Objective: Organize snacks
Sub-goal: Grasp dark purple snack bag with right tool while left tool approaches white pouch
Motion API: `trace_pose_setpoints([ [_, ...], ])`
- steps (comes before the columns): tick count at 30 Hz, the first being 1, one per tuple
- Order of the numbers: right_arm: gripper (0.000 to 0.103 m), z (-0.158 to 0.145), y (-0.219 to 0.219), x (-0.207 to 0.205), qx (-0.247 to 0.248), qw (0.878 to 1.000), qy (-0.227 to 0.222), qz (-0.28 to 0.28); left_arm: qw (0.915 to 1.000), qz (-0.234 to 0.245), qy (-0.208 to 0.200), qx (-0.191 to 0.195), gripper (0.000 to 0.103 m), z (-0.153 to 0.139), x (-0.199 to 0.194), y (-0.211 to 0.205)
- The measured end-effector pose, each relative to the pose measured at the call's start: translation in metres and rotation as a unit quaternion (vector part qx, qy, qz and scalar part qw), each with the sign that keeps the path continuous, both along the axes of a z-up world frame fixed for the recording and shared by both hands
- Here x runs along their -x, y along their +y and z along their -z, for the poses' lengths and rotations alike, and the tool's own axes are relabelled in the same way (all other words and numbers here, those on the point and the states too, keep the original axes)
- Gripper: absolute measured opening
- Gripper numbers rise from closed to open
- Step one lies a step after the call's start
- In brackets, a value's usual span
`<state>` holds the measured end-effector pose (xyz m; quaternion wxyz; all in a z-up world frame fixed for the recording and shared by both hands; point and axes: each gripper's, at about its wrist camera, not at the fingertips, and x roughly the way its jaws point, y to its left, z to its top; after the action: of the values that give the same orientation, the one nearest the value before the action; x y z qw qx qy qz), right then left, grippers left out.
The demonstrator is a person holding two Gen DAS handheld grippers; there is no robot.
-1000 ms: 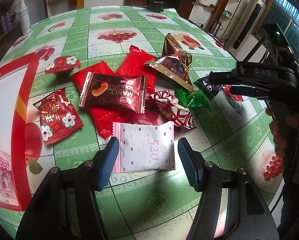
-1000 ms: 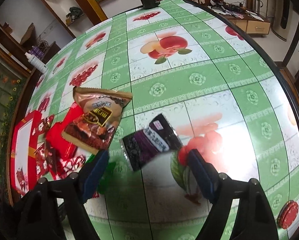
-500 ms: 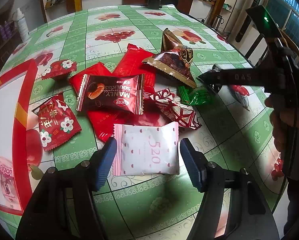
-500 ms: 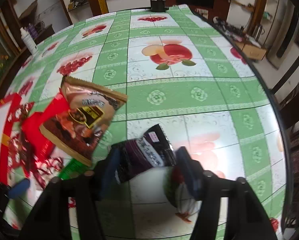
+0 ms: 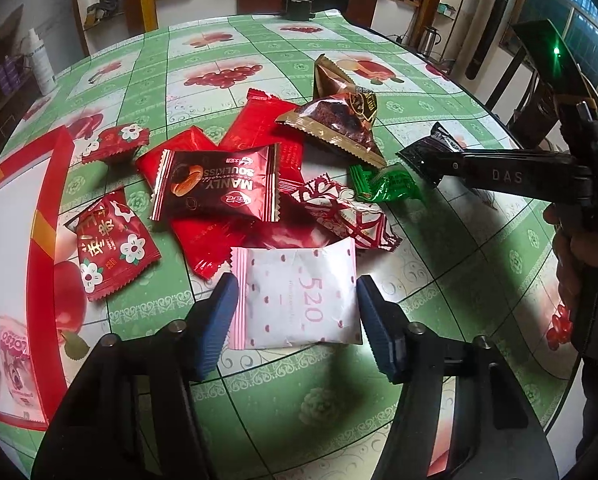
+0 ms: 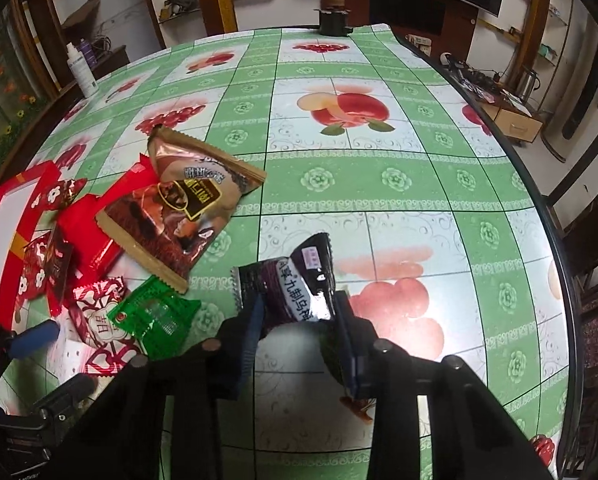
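Observation:
Snack packets lie in a heap on the green fruit-print tablecloth. My left gripper (image 5: 295,316) is open, its blue fingers on either side of a white and pink "520" packet (image 5: 299,300) that lies flat. My right gripper (image 6: 299,320) has closed on a black and purple packet (image 6: 299,280), also seen at the right of the left wrist view (image 5: 427,152). Close by are a green packet (image 6: 155,316), a brown chocolate bag (image 6: 187,208), a dark "MANLY" packet (image 5: 219,184) and red packets (image 5: 111,248).
A red-rimmed white box (image 5: 55,184) lies at the left with a pink packet (image 5: 15,356) in it. A white bottle (image 6: 81,68) stands at the far left edge of the table. A dark jar (image 6: 333,20) stands at the far end.
My right gripper's fingers have closed in from wide open onto the black and purple packet. My left gripper has moved slightly forward around the "520" packet and stays open.

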<state>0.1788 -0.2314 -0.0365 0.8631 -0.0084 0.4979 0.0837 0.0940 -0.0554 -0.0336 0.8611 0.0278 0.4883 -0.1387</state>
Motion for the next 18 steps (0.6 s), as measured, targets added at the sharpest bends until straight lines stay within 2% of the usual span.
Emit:
trace_pose_setpoints([
  [1, 0.033, 0.000, 0.000, 0.000, -0.003, 1.000, 0.001, -0.001, 1.0000, 0.001, -0.001, -0.001, 0.058, 0.000, 0.001, 0.000],
  [4, 0.031, -0.001, 0.000, 0.003, -0.007, 1.000, -0.001, -0.002, 0.9999, 0.013, -0.003, 0.006, 0.045, -0.003, 0.005, -0.002],
  [18, 0.028, -0.004, -0.002, 0.016, -0.023, 1.000, -0.006, -0.004, 0.9988, 0.026, -0.009, 0.042, 0.031, -0.011, 0.021, 0.002],
])
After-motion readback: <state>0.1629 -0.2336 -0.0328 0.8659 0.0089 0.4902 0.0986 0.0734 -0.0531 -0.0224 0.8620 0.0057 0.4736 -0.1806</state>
